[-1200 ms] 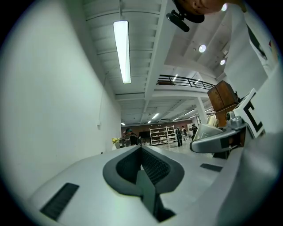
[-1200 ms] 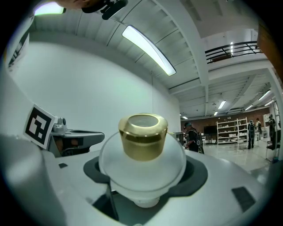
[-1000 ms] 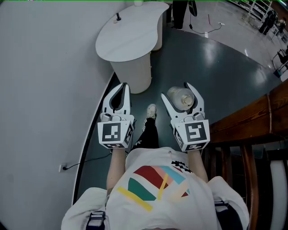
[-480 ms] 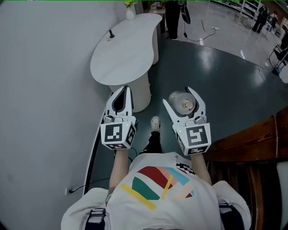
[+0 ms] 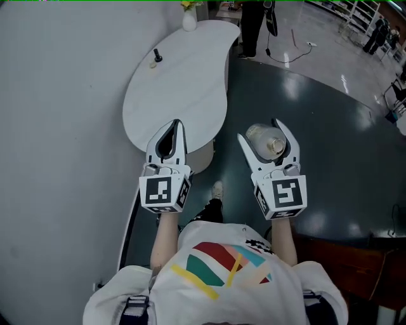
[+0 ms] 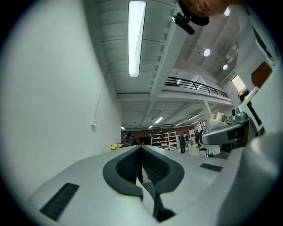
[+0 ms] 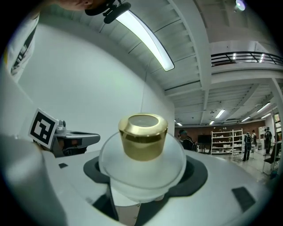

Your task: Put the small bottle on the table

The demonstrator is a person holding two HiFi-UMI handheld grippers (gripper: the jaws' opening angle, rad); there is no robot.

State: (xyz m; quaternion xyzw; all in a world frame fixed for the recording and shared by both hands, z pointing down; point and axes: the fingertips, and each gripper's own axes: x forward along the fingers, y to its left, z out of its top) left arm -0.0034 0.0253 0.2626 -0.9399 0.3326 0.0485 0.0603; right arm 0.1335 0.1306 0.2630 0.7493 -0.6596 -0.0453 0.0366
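The small bottle (image 5: pixel 268 141) is frosted white with a gold cap (image 7: pixel 143 136). It sits between the jaws of my right gripper (image 5: pixel 269 134), which is shut on it, above the dark floor to the right of the table. The white curved table (image 5: pixel 177 82) stands ahead and to the left, against the wall. My left gripper (image 5: pixel 171 130) hovers over the table's near edge, shut with nothing in it. In the left gripper view the dark pads (image 6: pixel 152 165) meet at their tips.
On the table's far end stand a small black object (image 5: pixel 157 58) and a white vase with yellow flowers (image 5: pixel 189 19). A white wall (image 5: pixel 57 127) runs along the left. A person's legs (image 5: pixel 252 25) stand beyond the table. My own shoe (image 5: pixel 217 189) shows on the floor.
I have stepped toward the table: it now lies nearer, and my left gripper is over its near edge. The wooden furniture at the right has slid out of view. Both grippers keep their states.
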